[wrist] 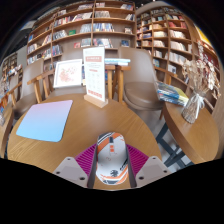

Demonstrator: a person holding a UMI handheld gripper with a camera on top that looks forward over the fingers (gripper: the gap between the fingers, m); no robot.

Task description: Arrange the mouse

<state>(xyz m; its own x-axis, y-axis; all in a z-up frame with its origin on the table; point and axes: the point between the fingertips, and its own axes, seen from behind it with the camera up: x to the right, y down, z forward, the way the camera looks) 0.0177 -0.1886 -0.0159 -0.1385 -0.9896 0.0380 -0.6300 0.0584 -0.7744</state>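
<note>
The rounded white and grey computer mouse with orange marks (111, 156) lies at the near edge of the round wooden table (80, 130). My gripper (111, 170) is half open and its magenta pads (86, 157) press the mouse from both sides. The mouse's near end is cut off from sight.

The mouse (111, 158) fills the gap between the 2 fingers of the tongs (111, 168), which sit close at either side of it with no spare room, though whether they press on it cannot be told. Ahead of the tongs, bare wooden tabletop (75, 128) lies open up to an upright sign stand (95, 76), which blocks the way straight ahead. Ahead to the left lies a flat pale-blue mat (45, 120); ahead to the right the tabletop runs clear to its edge, where a chair (143, 78) stands.
</note>
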